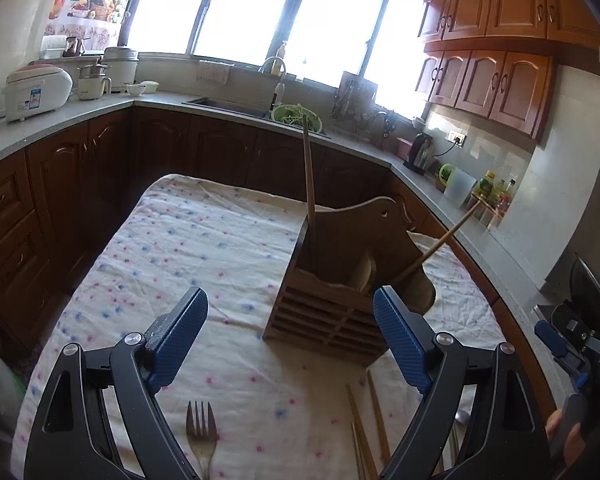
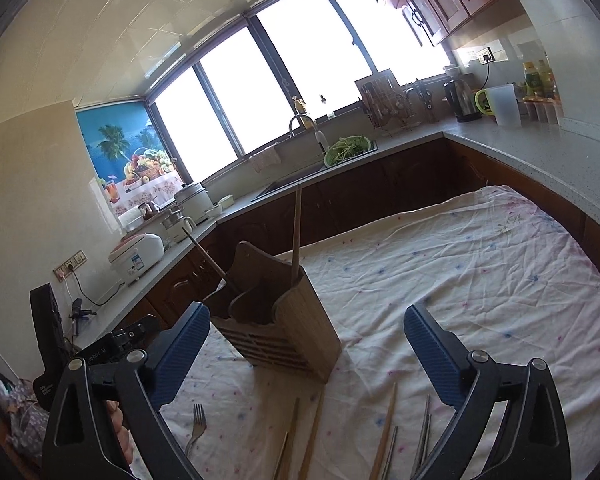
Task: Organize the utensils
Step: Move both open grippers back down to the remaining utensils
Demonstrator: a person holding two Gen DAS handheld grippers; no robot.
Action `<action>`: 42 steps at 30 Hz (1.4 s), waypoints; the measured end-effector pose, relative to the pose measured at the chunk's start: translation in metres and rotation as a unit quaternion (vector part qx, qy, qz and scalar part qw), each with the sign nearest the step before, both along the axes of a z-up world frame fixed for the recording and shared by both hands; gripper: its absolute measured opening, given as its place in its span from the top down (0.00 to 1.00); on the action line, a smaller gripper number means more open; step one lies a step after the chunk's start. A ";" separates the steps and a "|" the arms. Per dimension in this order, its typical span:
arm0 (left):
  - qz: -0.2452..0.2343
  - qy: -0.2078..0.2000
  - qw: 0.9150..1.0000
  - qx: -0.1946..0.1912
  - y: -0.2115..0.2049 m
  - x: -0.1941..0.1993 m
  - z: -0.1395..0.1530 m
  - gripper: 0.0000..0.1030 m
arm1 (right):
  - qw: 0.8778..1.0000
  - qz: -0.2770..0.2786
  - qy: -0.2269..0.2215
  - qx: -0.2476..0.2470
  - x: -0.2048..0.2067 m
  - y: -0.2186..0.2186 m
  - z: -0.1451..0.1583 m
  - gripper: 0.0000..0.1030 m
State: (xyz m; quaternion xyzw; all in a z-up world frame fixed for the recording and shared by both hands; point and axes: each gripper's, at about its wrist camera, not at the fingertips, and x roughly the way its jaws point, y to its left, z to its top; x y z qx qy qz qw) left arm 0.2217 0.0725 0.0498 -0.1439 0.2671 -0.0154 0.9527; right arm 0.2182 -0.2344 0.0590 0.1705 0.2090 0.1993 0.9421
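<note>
A wooden utensil holder [image 1: 332,280] [image 2: 284,320] stands on the cloth-covered table [image 1: 188,248] [image 2: 480,272]. Two long wooden handles [image 1: 309,172] [image 2: 296,232] stick up out of it. A metal fork [image 1: 201,432] [image 2: 196,428] lies on the cloth near the front. Wooden chopsticks [image 1: 376,420] [image 2: 312,436] and metal chopsticks [image 2: 424,432] lie beside it. My left gripper [image 1: 290,344] is open and empty, above the cloth just in front of the holder. My right gripper [image 2: 306,356] is open and empty, above the loose utensils. The right gripper also shows at the left wrist view's right edge [image 1: 560,344].
A kitchen counter [image 1: 100,108] runs around the table, with rice cookers [image 1: 36,92], a sink [image 1: 228,106], a green colander [image 1: 298,118], a kettle [image 1: 420,152] and bottles [image 1: 492,192]. Dark lower cabinets [image 1: 60,184] stand close to the table's left and far sides.
</note>
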 end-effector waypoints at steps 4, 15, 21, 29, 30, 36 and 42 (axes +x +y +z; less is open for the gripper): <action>-0.010 0.013 1.000 -0.001 -0.007 -0.025 -0.012 0.15 | 1.000 -0.016 0.011 -0.005 -0.027 -0.016 -0.014 0.04; -0.028 0.062 0.998 0.002 -0.028 -0.074 -0.045 0.15 | 0.998 -0.038 0.047 -0.032 -0.078 -0.036 -0.049 0.04; -0.036 0.092 0.995 0.006 -0.039 -0.081 -0.064 0.15 | 0.996 -0.035 0.068 -0.043 -0.089 -0.038 -0.070 0.04; -0.051 0.109 0.993 0.017 -0.053 -0.074 -0.072 0.15 | 0.995 -0.037 0.075 -0.045 -0.089 -0.042 -0.077 0.04; -0.053 0.110 0.992 0.018 -0.055 -0.073 -0.072 0.15 | 0.995 -0.037 0.076 -0.046 -0.088 -0.043 -0.077 0.04; -0.072 0.113 0.991 0.020 -0.068 -0.061 -0.072 0.16 | 0.995 -0.038 0.083 -0.050 -0.077 -0.043 -0.079 0.08; -0.095 0.120 0.988 0.022 -0.081 -0.044 -0.074 0.18 | 0.993 -0.037 0.095 -0.065 -0.058 -0.041 -0.079 0.29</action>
